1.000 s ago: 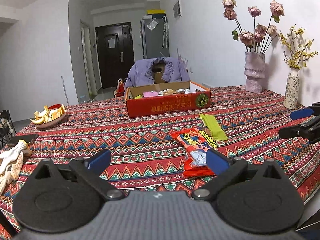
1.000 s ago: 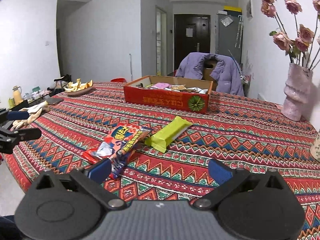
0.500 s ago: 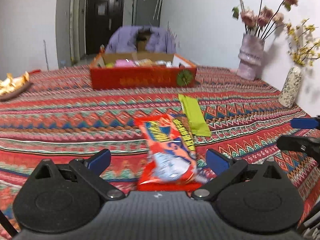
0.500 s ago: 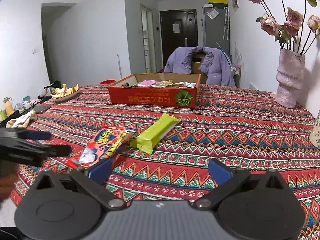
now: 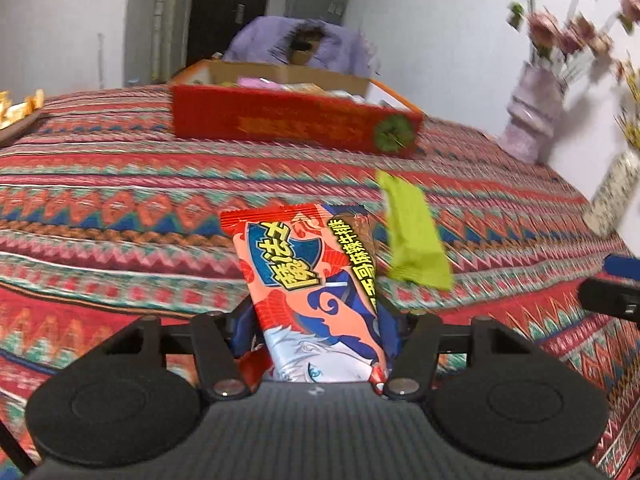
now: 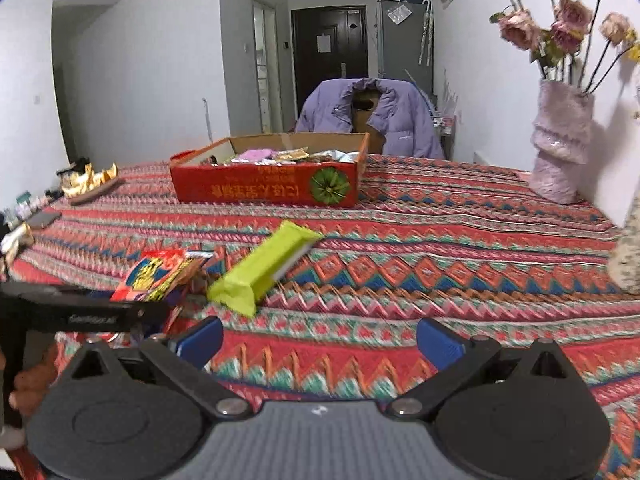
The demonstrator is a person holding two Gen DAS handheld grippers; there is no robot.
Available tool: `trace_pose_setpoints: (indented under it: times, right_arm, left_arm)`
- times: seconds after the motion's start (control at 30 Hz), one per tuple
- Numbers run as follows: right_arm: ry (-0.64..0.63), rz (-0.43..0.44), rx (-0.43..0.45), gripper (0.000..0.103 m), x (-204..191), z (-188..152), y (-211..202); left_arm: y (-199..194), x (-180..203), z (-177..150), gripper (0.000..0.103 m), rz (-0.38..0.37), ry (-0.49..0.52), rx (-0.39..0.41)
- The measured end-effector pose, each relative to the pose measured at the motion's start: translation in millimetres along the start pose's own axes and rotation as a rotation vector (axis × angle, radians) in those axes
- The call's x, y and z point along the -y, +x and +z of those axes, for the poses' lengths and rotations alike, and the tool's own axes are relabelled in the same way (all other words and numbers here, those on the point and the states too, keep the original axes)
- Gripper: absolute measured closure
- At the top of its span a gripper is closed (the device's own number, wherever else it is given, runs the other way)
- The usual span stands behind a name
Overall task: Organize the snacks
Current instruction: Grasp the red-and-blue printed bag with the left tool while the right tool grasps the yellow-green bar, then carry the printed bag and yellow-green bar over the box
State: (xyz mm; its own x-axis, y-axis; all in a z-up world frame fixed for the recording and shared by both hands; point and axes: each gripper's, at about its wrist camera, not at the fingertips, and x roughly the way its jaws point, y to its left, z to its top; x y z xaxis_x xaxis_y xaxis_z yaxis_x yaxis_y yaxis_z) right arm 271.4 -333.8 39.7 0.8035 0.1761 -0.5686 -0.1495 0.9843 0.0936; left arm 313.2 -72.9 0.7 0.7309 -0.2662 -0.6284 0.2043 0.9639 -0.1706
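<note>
A red snack packet (image 5: 304, 272) lies lengthwise between the jaws of my left gripper (image 5: 316, 332), which are closing; the blue pads touch both its long edges and its near end crumples. Just right of it, a green bar (image 5: 412, 232) rests on the patterned cloth. The red cardboard box (image 5: 288, 120) with several snacks inside stands farther back. In the right wrist view, my right gripper (image 6: 320, 340) is open over bare cloth, with the green bar (image 6: 264, 264) ahead and the red packet (image 6: 156, 274) to the left. The left gripper's fingers (image 6: 120, 314) show beside that packet.
A pink vase of roses (image 6: 560, 148) and a speckled vase (image 5: 616, 196) stand along the right wall edge. At far left sit a dish of gold wrappers (image 6: 90, 184) and a phone (image 6: 42, 219). A purple jacket (image 6: 372, 116) hangs on the chair behind the box.
My left gripper moved forward and down over the red packet, and its jaws narrowed from wide open to touching the packet. The right gripper drifted closer to the green bar, still open.
</note>
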Motion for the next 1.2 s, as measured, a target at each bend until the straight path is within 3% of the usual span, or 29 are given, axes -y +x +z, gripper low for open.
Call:
trace_pose_setpoints:
  times: [0.2,0.3,0.37,0.47,0.5,0.53,0.73,0.93,1.2]
  right_arm:
    - [0.082,0.109,-0.039,0.001,-12.2,24.6,74.3]
    - [0.119,0.147,-0.072,0.003,-23.3,36.3,113.9]
    - [0.096,0.145,-0.081,0.01,-35.2,42.5,135.7]
    - [-0.002,0.108,-0.095,0.033,-53.7,44.1,156.2]
    - [-0.043,0.08,-0.102,0.048,-60.1,42.7,160.4]
    - [-0.075,0.06,-0.089,0.054,-64.7,41.3,160.3]
    - [-0.04,0.071,-0.061,0.07,-56.1,35.3,134.5]
    - [-0.002,0.093,-0.028,0.071,-35.7,19.3,72.1]
    - [0.02,0.093,0.087,0.071,-28.1,-4.4,-23.5]
  left_arm:
    - [-21.7,-50.0,15.3,0.042,0.096,-0.033,0.053]
    - [-18.8,-73.8,20.6,0.042,0.159,-0.059,0.015]
    - [-20.4,-84.5,22.3,0.042,0.18,-0.068,0.016]
    - [-23.4,-90.9,24.9,0.042,0.198,-0.059,0.028]
    - [-23.3,-90.8,25.6,0.042,0.201,-0.054,0.032]
    - [-23.0,-90.0,25.6,0.042,0.203,-0.051,0.034]
    - [-18.2,-82.4,24.3,0.042,0.186,-0.032,0.028]
    - [-39.1,-57.9,20.0,0.042,0.145,0.007,0.066]
    - [-81.9,-12.5,2.3,0.042,0.08,0.052,0.112]
